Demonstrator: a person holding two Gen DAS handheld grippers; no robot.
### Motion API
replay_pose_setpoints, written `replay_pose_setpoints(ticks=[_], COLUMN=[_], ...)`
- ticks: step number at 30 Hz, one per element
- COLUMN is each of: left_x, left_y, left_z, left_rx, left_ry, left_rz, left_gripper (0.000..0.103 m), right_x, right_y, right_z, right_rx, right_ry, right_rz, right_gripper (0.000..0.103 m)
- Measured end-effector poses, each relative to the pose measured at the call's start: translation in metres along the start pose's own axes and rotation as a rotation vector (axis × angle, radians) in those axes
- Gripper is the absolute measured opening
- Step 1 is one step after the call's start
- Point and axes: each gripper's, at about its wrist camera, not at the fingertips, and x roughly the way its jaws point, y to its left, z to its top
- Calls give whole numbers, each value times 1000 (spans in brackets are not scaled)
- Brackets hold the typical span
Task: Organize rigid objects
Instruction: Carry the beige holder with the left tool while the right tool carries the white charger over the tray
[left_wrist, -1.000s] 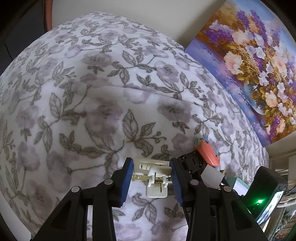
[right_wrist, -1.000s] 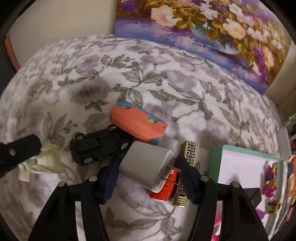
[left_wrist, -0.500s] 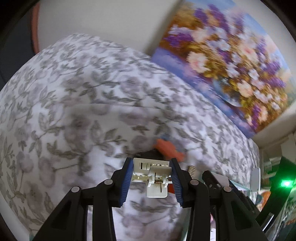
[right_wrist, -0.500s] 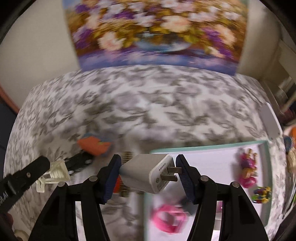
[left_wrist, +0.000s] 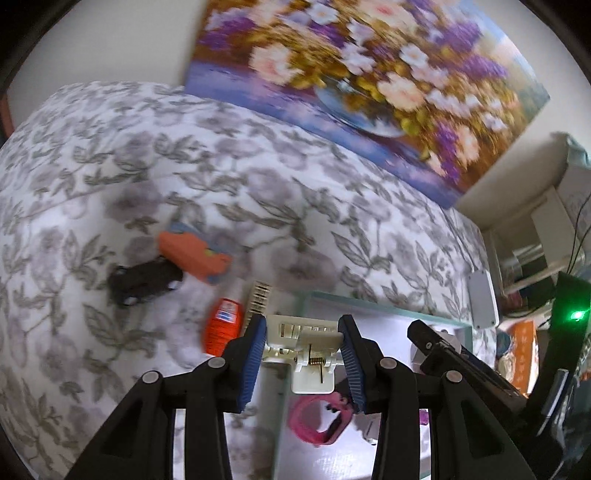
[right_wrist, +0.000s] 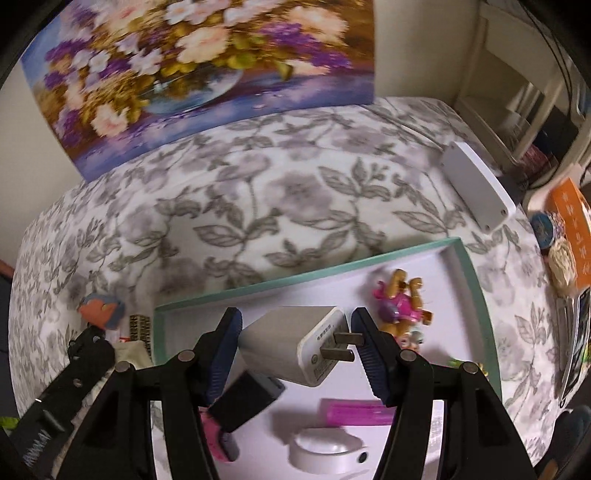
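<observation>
Car (left_wrist: 142, 282) in left view; charger (right_wrist: 295, 341) right.

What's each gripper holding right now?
Left gripper: shut on the white plastic clip.
Right gripper: shut on the white charger plug.

A grey leaf-and-flower print covers the white bedspread (right_wrist: 258, 192); the tray (right_wrist: 476, 266) has a teal rim.

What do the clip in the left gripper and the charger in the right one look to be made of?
White clip: apparently rigid moulded plastic, cream and glossy, with a small metal coil spring showing. Charger: smooth matte white plastic shell by its look, with two flat dull metal prongs.
</observation>
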Motion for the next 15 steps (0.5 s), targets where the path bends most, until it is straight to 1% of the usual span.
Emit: replay_pose_setpoints(ticks=[5, 7, 15], left_x=[21, 29, 41], left_y=[-24, -31, -35], left_z=[-9, -12, -16], left_rx=[57, 78, 100], left_ry=[27, 41, 63], left_rz=[3, 10, 40], left_gripper=[43, 43, 43], right_x=[6, 8, 14], right_y=[-10, -13, -19], right_z=[0, -1, -2], right_rx=[17, 24, 32], right_ry=[19, 27, 56], right_rz=[8, -4, 19], right_gripper=[63, 63, 63])
